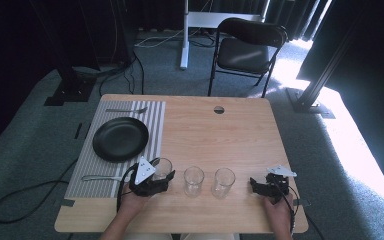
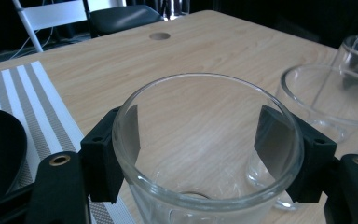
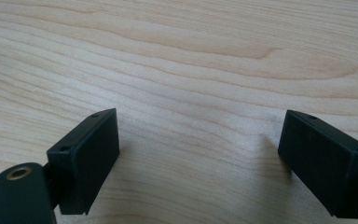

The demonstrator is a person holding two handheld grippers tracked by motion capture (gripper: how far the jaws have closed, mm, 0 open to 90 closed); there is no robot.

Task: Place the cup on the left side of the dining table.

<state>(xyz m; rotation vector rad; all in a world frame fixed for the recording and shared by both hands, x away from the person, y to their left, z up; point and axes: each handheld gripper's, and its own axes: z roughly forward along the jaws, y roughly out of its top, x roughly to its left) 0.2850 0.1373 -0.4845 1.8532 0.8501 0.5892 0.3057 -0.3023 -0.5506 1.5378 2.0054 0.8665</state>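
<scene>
Three glasses stood in a row on the table (image 1: 240, 135); the left gripper (image 2: 198, 144) had its jaws pressed either side of the nearest glass (image 2: 205, 154), while the right gripper (image 3: 200, 158) rested wide apart over bare wood

Near edge crowded, far side open.
Three glasses stood in a row near the front: the left glass (image 1: 163, 167) sat between the left tool's (image 1: 161, 181) jaws, the middle glass (image 1: 193, 180) and right glass (image 1: 223, 182) close beside. The table (image 1: 215, 132) beyond lay bare; the right tool (image 1: 256, 186) had bare wood ahead.
</scene>
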